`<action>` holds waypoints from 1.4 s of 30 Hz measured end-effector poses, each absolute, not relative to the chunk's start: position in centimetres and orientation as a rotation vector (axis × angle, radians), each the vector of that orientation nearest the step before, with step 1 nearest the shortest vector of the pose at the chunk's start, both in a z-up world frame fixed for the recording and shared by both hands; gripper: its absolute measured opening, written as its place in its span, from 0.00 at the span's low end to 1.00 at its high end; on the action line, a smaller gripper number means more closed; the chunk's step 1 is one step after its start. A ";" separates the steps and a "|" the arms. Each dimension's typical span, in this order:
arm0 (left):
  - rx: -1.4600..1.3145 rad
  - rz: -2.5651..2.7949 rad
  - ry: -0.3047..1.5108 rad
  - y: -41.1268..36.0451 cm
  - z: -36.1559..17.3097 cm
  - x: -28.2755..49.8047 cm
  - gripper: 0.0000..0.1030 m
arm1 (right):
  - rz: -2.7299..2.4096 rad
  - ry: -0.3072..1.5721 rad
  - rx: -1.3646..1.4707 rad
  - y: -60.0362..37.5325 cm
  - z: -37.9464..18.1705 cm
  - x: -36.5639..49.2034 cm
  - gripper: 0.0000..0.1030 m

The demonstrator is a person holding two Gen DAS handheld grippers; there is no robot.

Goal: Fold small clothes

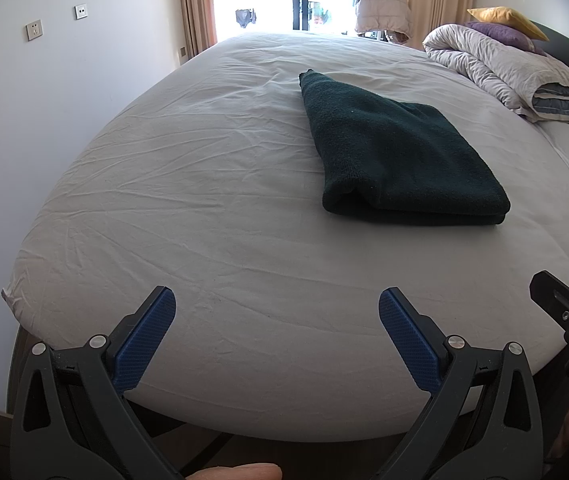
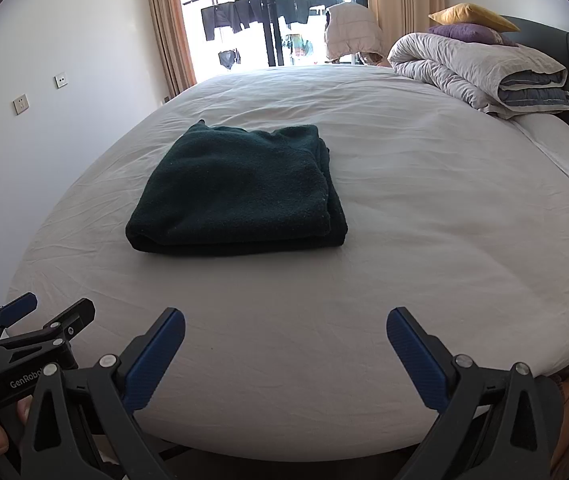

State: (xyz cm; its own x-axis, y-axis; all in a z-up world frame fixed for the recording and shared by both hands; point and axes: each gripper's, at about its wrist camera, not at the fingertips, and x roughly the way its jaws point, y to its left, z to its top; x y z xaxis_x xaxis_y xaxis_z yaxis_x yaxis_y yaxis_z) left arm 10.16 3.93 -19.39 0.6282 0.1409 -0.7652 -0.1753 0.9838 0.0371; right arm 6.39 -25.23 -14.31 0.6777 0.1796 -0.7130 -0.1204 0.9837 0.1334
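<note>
- The left gripper (image 1: 277, 312) has its jaws spread wide and holds nothing; the right gripper (image 2: 285, 332) is the same.
- The dark green garment (image 2: 240, 192) lies folded on the bed sheet (image 2: 424, 240), ahead of both grippers, well apart from the fingertips.
- It looks like a finished fold; judged so, a good next move is squaring the loose far corner, lightly.

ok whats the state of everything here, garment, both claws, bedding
dark green garment: folded, lying flat on the bed, untouched
left claw: open, empty, over the near edge of the bed
right claw: open, empty, short of the garment
bed sheet: spread, lightly wrinkled
duvet: folded, piled by the headboard
pillows: stacked on the duvet
</note>
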 end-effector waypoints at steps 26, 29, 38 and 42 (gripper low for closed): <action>-0.036 0.188 0.875 3.8 -19.3 9.9 1.00 | 0.169 0.811 0.079 -25.3 -14.3 6.4 1.00; -0.035 0.189 0.875 3.8 -19.3 9.9 1.00 | 0.168 0.811 0.081 -25.3 -14.4 6.3 1.00; -0.033 0.192 0.874 3.9 -19.2 9.9 1.00 | 0.169 0.810 0.081 -25.4 -14.4 6.3 1.00; -0.033 0.193 0.875 3.8 -19.2 9.9 1.00 | 0.169 0.810 0.082 -25.4 -14.4 6.3 1.00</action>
State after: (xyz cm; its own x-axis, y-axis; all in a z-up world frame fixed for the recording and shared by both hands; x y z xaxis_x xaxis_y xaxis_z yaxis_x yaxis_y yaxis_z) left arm 9.88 3.85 -19.24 0.6251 0.1546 -0.7651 -0.1814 0.9821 0.0503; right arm 6.33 -25.39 -14.38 0.6768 0.1812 -0.7135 -0.1186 0.9834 0.1372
